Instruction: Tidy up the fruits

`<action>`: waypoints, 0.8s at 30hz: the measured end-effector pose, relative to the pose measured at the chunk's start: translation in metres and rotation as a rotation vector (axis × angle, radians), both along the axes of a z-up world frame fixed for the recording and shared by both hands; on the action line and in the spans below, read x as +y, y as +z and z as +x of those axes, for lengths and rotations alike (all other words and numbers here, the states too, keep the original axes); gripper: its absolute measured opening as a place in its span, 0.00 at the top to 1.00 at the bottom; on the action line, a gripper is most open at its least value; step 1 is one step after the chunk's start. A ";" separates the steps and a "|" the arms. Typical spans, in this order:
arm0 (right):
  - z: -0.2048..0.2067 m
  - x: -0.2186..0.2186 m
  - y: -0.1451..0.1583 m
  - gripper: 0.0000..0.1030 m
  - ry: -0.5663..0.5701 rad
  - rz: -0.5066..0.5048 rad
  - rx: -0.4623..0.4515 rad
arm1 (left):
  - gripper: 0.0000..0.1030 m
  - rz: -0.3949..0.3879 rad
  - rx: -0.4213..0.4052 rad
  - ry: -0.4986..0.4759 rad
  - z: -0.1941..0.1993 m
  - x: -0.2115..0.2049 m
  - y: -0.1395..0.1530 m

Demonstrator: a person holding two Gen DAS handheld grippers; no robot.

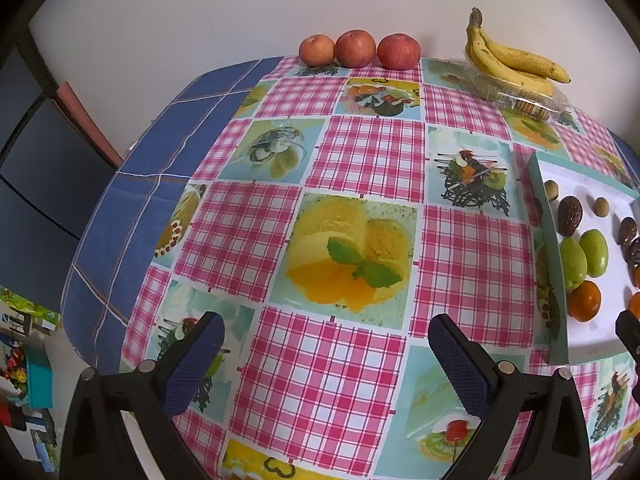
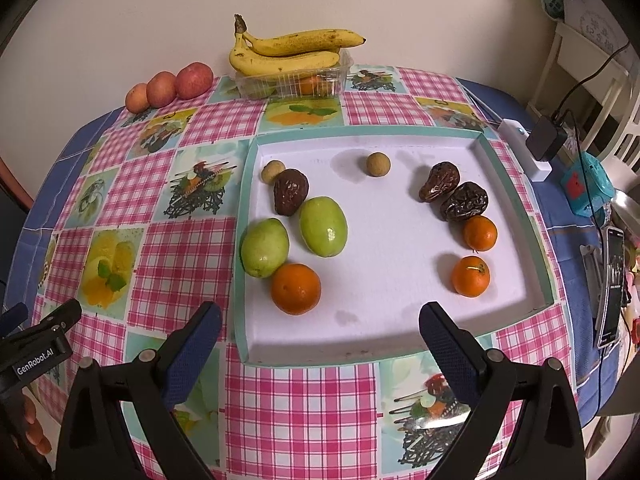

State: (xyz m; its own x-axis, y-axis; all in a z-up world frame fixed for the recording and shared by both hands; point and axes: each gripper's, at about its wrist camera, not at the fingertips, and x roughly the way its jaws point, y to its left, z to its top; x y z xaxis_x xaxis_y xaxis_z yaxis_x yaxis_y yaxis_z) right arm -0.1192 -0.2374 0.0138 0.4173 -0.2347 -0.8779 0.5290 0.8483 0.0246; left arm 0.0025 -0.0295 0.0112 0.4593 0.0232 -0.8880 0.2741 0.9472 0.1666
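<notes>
The middle of the white tray (image 2: 400, 240) lies bare, an open lane from its near edge. Left of that lane crowd an orange (image 2: 296, 289) and two green fruits (image 2: 323, 226); right, two oranges (image 2: 471, 277) and dates (image 2: 464, 201).

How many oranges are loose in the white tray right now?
3. One orange at the near left beside a green fruit, two on the right: one touching a date, one nearer. Another may sit in the clear container.
</notes>
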 end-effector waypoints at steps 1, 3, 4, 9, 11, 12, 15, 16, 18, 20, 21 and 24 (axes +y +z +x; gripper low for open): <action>0.000 0.000 0.000 0.04 0.001 0.001 -0.001 | 0.00 -0.001 0.000 0.002 0.000 0.000 0.000; 0.000 0.000 0.000 0.04 0.002 0.001 0.000 | 0.00 -0.004 -0.001 0.007 0.000 0.001 0.001; 0.000 0.000 0.000 0.04 0.002 0.001 0.000 | 0.00 -0.005 -0.002 0.009 0.000 0.001 0.001; -0.001 0.001 0.001 0.04 0.005 -0.003 -0.004 | 0.00 -0.012 -0.004 0.015 0.001 0.001 0.001; -0.001 0.002 0.003 0.04 0.005 -0.007 -0.006 | 0.00 -0.016 -0.006 0.017 0.001 0.002 0.002; -0.001 0.002 0.003 0.04 0.005 -0.007 -0.007 | 0.00 -0.017 -0.007 0.018 0.001 0.002 0.002; -0.002 0.003 0.004 0.04 0.004 -0.008 -0.009 | 0.00 -0.024 -0.008 0.020 0.001 0.002 0.003; -0.003 0.003 0.004 0.04 0.005 -0.010 -0.010 | 0.00 -0.026 -0.008 0.020 0.001 0.003 0.004; -0.004 0.003 0.006 0.04 0.009 -0.014 -0.014 | 0.00 -0.029 -0.009 0.022 0.000 0.003 0.004; -0.004 0.005 0.007 0.04 0.012 -0.018 -0.019 | 0.00 -0.033 -0.009 0.022 0.000 0.003 0.005; -0.005 0.006 0.008 0.04 0.015 -0.020 -0.019 | 0.00 -0.034 -0.010 0.022 0.000 0.003 0.005; -0.006 0.009 0.010 0.04 0.023 -0.027 -0.024 | 0.00 -0.037 -0.010 0.021 0.000 0.003 0.006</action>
State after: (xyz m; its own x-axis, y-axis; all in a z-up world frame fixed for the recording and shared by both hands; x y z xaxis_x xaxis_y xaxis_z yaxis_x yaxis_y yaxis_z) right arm -0.1253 -0.2285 0.0233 0.4440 -0.2485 -0.8609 0.5088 0.8608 0.0140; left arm 0.0022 -0.0262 0.0168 0.4683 0.0006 -0.8836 0.2521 0.9583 0.1342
